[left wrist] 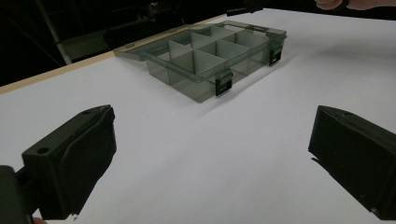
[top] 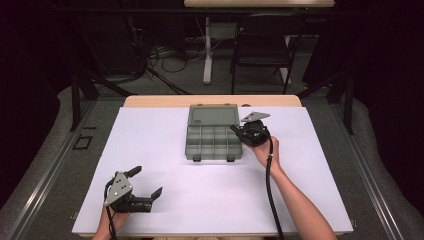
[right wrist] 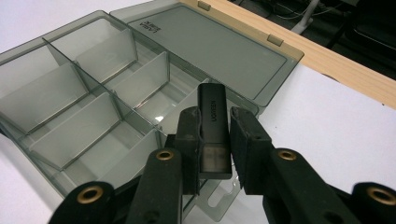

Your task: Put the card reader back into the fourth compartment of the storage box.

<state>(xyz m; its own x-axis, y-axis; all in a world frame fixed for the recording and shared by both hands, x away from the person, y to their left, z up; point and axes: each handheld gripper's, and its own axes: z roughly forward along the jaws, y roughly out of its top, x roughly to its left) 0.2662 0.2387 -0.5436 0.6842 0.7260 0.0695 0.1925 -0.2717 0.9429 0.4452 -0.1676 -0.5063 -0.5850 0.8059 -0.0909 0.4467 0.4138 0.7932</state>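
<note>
My right tongs [right wrist: 215, 140] are clamped on a small black stick [right wrist: 213, 126], looks like a USB adapter, pinched across its flat sides with the far end poking out past the pads, so I can lower it in tip first. I've got it hanging just over the right-hand edge of the compartment box [top: 213, 140], above the cells on that side; which cell exactly I can't tell. The box is smoky clear plastic, lid [right wrist: 219, 51] folded flat back toward the far edge of the table, dividers standing, the cells I can see bare, two latches [left wrist: 223, 85] facing me. Open lid leaves the cells clear from above, which is why I'm coming in over the side wall. My left tongs [top: 146, 186] sit idle near the near left corner of the table [top: 310, 200], jaws wide apart, nothing between them, pointed at the box and well apart from it, out of the way. The table is covered in plain white, with a wooden strip [top: 165, 101] showing at the far edge. Beyond that the room is dark: grey floor, a black chair [top: 262, 47], a white table leg [top: 207, 50], loose cables [top: 165, 57].
</note>
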